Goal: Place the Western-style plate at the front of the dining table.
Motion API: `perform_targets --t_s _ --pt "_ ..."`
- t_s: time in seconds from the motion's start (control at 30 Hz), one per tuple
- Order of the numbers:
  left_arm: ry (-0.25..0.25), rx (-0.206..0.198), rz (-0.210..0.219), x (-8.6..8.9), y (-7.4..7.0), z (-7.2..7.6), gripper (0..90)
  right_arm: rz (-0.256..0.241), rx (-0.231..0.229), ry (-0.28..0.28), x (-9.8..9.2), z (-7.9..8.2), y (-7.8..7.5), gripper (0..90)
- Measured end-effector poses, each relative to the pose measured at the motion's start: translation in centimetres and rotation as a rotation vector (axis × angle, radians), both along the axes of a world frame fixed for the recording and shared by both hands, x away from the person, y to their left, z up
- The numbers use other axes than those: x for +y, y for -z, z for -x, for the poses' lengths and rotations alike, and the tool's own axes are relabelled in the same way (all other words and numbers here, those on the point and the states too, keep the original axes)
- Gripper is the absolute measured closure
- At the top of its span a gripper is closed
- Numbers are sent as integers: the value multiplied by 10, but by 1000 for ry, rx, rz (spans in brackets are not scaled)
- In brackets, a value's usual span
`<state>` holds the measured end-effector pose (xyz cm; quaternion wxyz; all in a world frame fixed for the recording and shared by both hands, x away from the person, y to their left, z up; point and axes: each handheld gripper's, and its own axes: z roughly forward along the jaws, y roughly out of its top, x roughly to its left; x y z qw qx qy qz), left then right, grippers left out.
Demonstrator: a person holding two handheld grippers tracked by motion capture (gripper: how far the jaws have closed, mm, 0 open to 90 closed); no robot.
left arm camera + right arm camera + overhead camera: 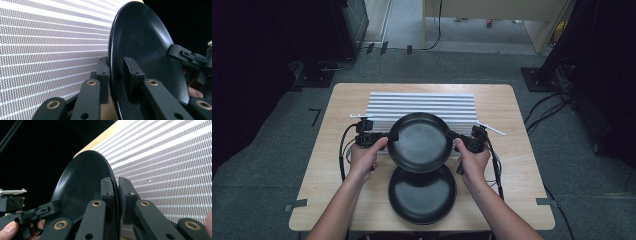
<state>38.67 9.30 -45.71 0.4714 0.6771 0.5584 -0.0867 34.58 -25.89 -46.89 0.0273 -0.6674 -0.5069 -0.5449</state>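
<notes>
Wooden tabletop [337,150] at frame center, both the left gripper [388,136] and right gripper [453,135] clamped tight on opposite rims of a pan [420,141], another pan [422,195] right below.

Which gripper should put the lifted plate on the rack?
Neither alone: the left gripper and right gripper each clamp opposite rims of the lifted plate, above the rack. Probably both together.

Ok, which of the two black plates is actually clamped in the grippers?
The farther black plate, lifted over the white ribbed rack, pinched by left gripper and right gripper. The nearer black plate lies free on the table.
</notes>
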Motion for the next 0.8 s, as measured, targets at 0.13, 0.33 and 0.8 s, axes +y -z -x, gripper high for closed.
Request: perform_targets --t_s 0.13,0.33,0.8 --pt "-8 22 5 -1 7 -11 756 6 2 -6 -1 -10 1 834" --pt "-22 42 2 -4 16 -27 747 22 6 -23 -3 -35 2 827" --pt "-73 99 32 -7 30 -65 755 28 -3 4 -2 -79 16 828"
